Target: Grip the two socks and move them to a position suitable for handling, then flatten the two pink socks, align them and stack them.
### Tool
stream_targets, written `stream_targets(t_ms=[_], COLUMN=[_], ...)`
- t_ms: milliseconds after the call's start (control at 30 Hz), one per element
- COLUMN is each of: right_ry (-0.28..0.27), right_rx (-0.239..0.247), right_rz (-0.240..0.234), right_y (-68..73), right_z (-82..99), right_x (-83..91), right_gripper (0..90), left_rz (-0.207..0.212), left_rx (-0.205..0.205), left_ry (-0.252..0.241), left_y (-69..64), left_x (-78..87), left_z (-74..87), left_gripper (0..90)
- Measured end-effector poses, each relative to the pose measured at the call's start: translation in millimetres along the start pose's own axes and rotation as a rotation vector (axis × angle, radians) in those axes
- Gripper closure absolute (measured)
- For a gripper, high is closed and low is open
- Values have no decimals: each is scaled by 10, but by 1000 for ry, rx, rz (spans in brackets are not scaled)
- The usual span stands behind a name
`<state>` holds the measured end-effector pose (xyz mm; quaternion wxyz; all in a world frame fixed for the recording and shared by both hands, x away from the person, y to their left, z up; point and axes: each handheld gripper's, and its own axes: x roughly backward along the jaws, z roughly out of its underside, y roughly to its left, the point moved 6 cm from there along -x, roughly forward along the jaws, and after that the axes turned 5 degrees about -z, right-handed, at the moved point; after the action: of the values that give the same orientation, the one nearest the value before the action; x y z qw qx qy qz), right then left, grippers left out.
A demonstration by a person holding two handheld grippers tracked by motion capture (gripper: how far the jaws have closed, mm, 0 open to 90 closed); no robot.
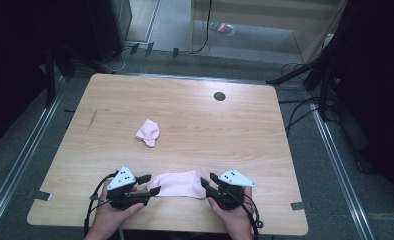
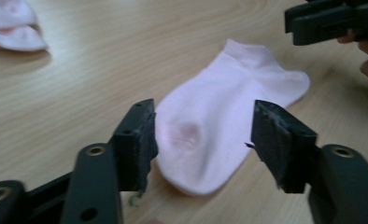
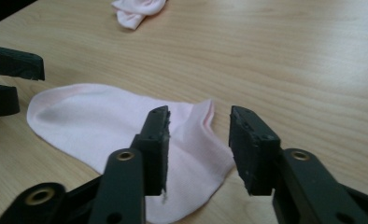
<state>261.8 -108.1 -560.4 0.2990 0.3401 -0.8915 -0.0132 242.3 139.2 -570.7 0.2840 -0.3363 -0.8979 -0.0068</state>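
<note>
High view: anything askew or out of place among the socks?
One thing: the second pink sock lies crumpled mid-table, apart from the flat pink sock spread near the front edge between the left gripper and right gripper, both open. No damage visible.

Both forearms come in at the bottom of the frame, hands low and level. The left hand-held gripper (image 1: pixel 149 184) points right and the right hand-held gripper (image 1: pixel 208 183) points left, tips facing each other. Each has its jaws parted, gripping nothing.
</note>
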Motion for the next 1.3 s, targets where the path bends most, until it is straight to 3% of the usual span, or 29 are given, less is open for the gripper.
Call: stream_targets(t_ms=[167,300,367,433,467,533,633,767,867,1000,1300], right_ry=[-13,-36,-67,-66,-58,-50,-51,-73,-94,-94,-69], right_rx=[-25,-47,-32,-23,-24,-27,-84,-100,-120,-111,-135], right_rz=[14,28,45,71,82,96,90,113,125,136,145], right_y=[-135,-230,-256,-325,-356,-446,-616,-736,-788,-818,-837], right_z=[-39,-116,-155,-158,-146,-106,-36,-46,-89,-92,-51], right_x=[50,184,253,328,349,401,495,577,617,617,581], right_gripper=[430,353,269,140,122,106,101,118,131,138,167], left_rz=[-47,-108,-134,-153,-163,-184,-220,-266,-287,-327,-373], left_rx=[23,68,75,94,102,111,118,139,143,136,113], left_ry=[-21,2,-2,-10,-15,-35,-49,-59,-48,-33,-29], left_y=[90,201,266,349,385,453,549,714,838,983,1122], left_x=[45,50,55,76,85,107,132,124,47,-92,-374], left_z=[-37,-67,-90,-127,-148,-195,-259,-341,-396,-497,-706], left_gripper=[286,216,175,161,156,145,144,177,190,198,275])
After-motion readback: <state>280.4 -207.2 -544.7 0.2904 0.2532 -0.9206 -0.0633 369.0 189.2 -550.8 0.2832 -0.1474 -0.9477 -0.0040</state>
